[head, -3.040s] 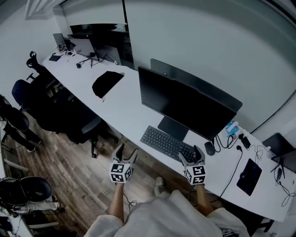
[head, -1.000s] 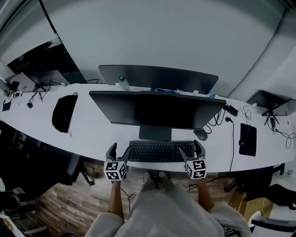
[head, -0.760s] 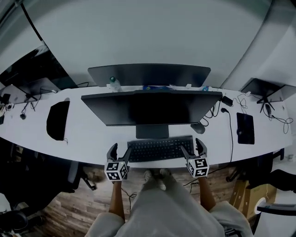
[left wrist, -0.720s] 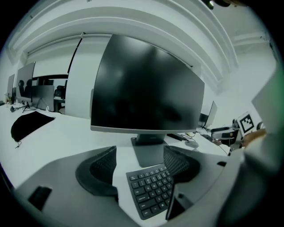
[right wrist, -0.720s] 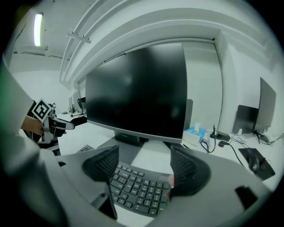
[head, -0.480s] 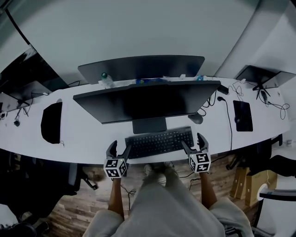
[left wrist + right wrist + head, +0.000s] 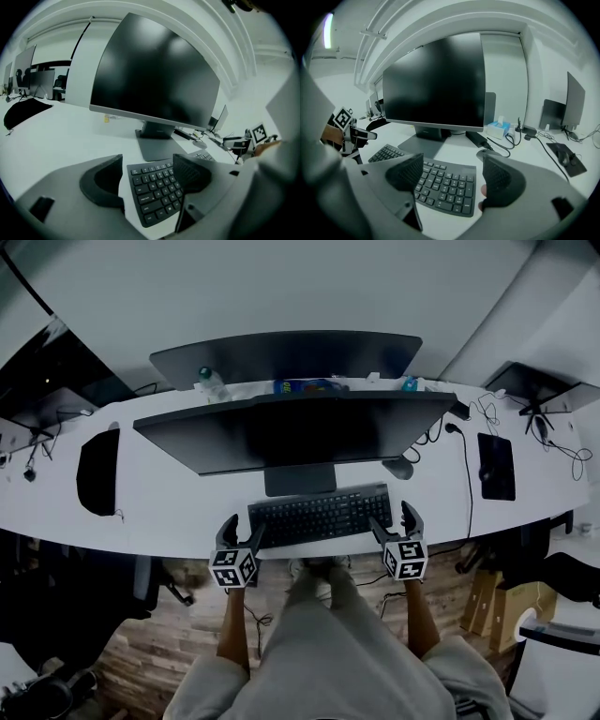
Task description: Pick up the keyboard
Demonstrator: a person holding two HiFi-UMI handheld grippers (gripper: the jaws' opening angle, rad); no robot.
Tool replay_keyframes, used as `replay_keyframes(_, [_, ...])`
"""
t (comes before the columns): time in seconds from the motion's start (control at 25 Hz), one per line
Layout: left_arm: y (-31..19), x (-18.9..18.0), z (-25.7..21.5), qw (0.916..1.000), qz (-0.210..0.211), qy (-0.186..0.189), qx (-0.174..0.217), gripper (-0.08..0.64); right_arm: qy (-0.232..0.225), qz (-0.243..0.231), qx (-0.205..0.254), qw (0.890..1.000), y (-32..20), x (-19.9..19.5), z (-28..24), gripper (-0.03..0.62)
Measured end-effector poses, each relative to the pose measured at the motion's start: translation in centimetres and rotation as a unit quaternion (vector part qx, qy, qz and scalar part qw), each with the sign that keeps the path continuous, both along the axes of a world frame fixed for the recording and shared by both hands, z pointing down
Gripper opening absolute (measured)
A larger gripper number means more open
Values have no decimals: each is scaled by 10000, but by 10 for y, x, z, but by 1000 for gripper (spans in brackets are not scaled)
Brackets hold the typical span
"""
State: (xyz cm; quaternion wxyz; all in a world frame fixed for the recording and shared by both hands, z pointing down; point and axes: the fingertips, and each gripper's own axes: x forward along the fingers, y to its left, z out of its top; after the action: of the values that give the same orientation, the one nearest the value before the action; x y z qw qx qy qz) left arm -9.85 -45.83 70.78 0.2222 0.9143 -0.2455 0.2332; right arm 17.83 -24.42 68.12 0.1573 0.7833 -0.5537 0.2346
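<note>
2 hand-held grippers [image 7: 242, 526] [image 7: 392, 517] open, at keyboard [image 7: 319, 515] ends

In the left gripper view, one jaw hid the middle of the keyboard [image 7: 154, 190]. In the right gripper view, one jaw covered most of the mouse [image 7: 486, 152].

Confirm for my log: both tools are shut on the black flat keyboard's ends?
No: both gripper views show the left tool and right tool open, the right's jaws just opening wider, with an end of the black flat keyboard between each pair.

No readable text, keyboard [image 7: 321, 515] key legends too blurred
</note>
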Motion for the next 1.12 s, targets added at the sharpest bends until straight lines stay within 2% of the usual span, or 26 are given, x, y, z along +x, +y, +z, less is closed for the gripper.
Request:
replay_keyframes(0.48, [-7,13,47,9983,-183,-397,-379,314,-243,-254,-238,9991,-12,18,29,380])
replay_keyframes(0.68, [-14,23,60,9974,-204,-436,-532,316,-309,-284,-300,9987,-15,21,36,380])
replay_keyframes(1.12, [-15,37,77,9958,-164,-631,-650,331,-476,-283,-342,9979,-16,33,46,383])
